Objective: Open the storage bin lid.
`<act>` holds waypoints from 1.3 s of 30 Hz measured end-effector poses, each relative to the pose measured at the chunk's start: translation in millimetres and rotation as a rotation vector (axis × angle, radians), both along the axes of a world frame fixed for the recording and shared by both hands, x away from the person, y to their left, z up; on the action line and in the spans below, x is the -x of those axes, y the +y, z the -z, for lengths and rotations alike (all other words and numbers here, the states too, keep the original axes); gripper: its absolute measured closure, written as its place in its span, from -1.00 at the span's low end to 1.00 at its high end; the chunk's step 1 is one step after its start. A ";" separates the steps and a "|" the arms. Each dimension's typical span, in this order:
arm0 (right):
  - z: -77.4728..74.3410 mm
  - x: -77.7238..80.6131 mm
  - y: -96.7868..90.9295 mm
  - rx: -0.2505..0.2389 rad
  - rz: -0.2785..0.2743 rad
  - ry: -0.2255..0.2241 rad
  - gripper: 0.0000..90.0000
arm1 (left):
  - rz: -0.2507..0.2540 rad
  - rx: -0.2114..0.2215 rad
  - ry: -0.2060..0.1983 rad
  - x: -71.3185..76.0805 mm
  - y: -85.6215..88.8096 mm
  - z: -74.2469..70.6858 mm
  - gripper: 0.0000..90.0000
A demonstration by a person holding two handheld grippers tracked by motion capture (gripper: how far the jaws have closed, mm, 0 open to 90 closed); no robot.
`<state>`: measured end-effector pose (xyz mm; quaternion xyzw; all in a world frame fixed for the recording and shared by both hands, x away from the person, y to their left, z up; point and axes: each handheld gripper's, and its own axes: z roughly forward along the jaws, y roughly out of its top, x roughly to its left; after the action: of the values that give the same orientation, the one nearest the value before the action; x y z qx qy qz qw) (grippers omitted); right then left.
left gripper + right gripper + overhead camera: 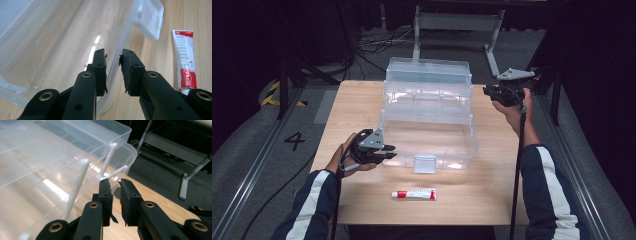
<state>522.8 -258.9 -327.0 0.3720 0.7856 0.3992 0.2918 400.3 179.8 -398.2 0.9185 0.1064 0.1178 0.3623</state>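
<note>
A clear plastic tiered box (428, 107) stands open on the wooden table, its upper trays stepped back above the lower bin (432, 142). My left gripper (391, 151) is at the bin's front left corner. In the left gripper view its jaws (113, 52) straddle the bin's thin front wall (119, 37), pads against it. My right gripper (486, 91) hovers by the box's rear right side. Its jaws (114, 181) stand slightly apart with nothing between them, just short of a white link arm (108, 161). A red and white tube (414, 194) lies in front of the box.
The bin's latch flap (424, 163) hangs at its front, close to the tube (185, 60). Bare table (492, 195) runs to the front edge. A grey metal frame (457, 22) and cables lie on the floor behind.
</note>
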 end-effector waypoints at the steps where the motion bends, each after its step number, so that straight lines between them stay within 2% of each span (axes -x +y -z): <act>1: 1.9 8.3 -3.2 -0.015 -0.016 0.008 0.76 | 0.002 -0.004 -0.001 0.0 -0.1 -0.2 0.64; 4: 8.5 26.8 -10.1 -0.006 -0.043 0.015 0.73 | -0.004 -0.004 -0.007 1.1 -0.7 0.1 0.64; 5: 8.5 26.8 -10.1 -0.006 -0.043 0.015 0.73 | -0.004 -0.004 -0.007 1.1 -0.7 0.1 0.64; 6: 11.8 37.3 -15.4 -0.017 -0.053 0.019 0.73 | -0.006 -0.010 -0.006 1.1 -1.0 -0.5 0.64; 8: 13.0 41.5 -17.2 -0.021 -0.057 0.021 0.73 | -0.006 -0.009 -0.006 0.9 -1.1 -0.5 0.64; 11: 18.6 60.4 -25.8 -0.018 -0.082 0.024 0.70 | -0.008 -0.008 -0.007 1.5 -1.3 -0.4 0.64; 14: 26.5 79.4 -34.9 -0.015 -0.121 0.052 0.70 | -0.008 -0.009 -0.007 1.9 -1.6 -0.4 0.64; 21: 36.6 103.2 -39.8 0.023 -0.170 0.085 0.67 | 0.000 -0.016 -0.007 2.7 -3.9 -1.0 0.65; 23: 37.8 111.6 -42.0 0.012 -0.182 0.091 0.66 | -0.001 -0.016 -0.009 3.4 -4.3 -1.0 0.65; 25: 38.5 113.7 -41.9 0.012 -0.185 0.094 0.66 | -0.001 -0.019 -0.013 3.6 -4.3 -1.3 0.65; 27: 41.6 119.5 -40.2 0.011 -0.202 0.106 0.65 | -0.003 -0.024 -0.022 4.6 -4.3 -2.2 0.65; 30: 48.0 126.3 -32.6 0.025 -0.241 0.124 0.65 | -0.006 -0.006 -0.027 6.1 -2.4 -4.2 0.67; 33: 57.1 134.1 -18.1 0.075 -0.303 0.152 0.66 | -0.014 0.004 -0.043 9.1 0.4 -8.6 0.75; 39: 65.9 145.6 0.1 0.101 -0.379 0.191 0.66 | -0.035 0.005 -0.056 12.4 6.8 -12.9 0.70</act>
<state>377.2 -258.8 -392.9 0.2387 0.8844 0.3702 0.1541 388.0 186.6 -385.3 0.9120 0.1124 0.1495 0.3652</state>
